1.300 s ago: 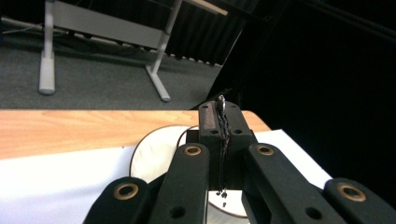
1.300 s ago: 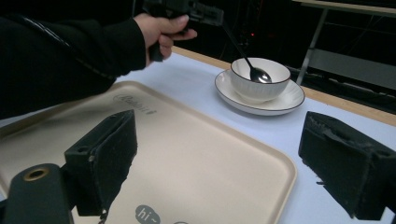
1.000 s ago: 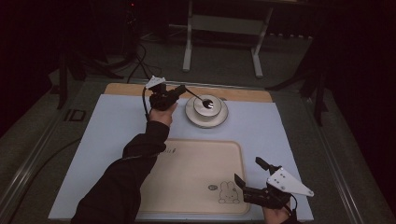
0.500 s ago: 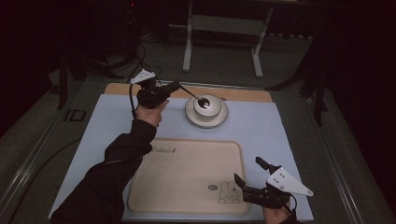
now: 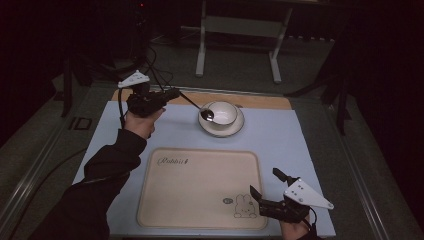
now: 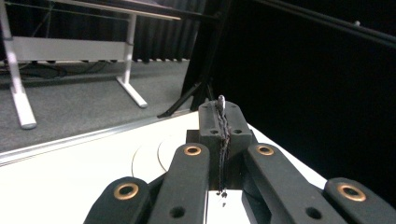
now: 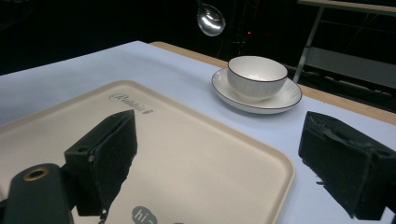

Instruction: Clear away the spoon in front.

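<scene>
Right gripper [image 5: 265,197] sat low at near table edge, jaws wide apart, empty; beige tray [image 5: 200,185] just ahead beneath them. Farther off, left gripper [image 5: 167,95] clamped tight on spoon [image 5: 199,106] handle, bowl end raised over cup [image 5: 223,113] on saucer [image 5: 239,126]. Spoon judged light, stiff, slippery metal; handle grip suits. Cup looked fragile. Left forearm reached forward, wrist level.

A dim lab or recording studio, not a home: a work table [image 5: 310,150] under a pale blue cover stands on grey carpet [image 5: 240,60], black curtains [image 6: 154,32] close off the back, cables [image 5: 155,65] trail across the floor, and a white metal-legged bench [image 5: 240,30] stands behind.
</scene>
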A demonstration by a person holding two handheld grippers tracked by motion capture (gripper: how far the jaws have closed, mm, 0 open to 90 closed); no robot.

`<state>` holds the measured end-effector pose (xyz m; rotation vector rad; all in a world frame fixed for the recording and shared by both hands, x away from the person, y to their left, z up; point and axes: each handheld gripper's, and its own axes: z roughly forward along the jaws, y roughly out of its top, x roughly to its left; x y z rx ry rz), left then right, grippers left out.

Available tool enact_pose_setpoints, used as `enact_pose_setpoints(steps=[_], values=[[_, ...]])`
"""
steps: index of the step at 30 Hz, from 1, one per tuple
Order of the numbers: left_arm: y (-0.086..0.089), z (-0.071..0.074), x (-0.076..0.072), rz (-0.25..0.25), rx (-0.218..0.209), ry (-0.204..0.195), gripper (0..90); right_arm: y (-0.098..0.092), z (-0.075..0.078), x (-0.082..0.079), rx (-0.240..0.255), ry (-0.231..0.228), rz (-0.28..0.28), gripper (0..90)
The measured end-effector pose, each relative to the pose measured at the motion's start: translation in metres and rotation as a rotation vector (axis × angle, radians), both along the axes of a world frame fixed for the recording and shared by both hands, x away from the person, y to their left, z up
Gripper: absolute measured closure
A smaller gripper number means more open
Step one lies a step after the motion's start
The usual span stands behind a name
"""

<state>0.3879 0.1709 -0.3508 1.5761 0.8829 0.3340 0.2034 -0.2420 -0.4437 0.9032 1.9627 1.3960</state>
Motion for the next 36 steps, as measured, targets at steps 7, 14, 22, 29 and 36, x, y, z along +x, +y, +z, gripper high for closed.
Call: enact_pose_setpoints(steps=[7,14,22,29,36], values=[[0.015,0.001,-0.010,-0.065,0.041,0.010,90.0,0.000,0.000,-0.001,0.001,-0.005,0.004,11.6],[0.030,0.003,-0.021,-0.148,0.091,0.012,89.9,0.001,0.000,0.000,0.000,-0.004,0.006,11.6],[0.042,0.006,-0.028,-0.233,0.118,0.017,89.9,0.000,0.000,0.000,0.002,-0.006,0.007,11.5],[0.053,0.006,-0.035,-0.310,0.141,0.022,89.9,0.001,0.000,0.000,0.003,-0.008,0.008,11.6],[0.055,0.005,-0.039,-0.342,0.199,0.021,89.9,0.002,0.000,0.000,-0.001,-0.011,0.010,11.6]])
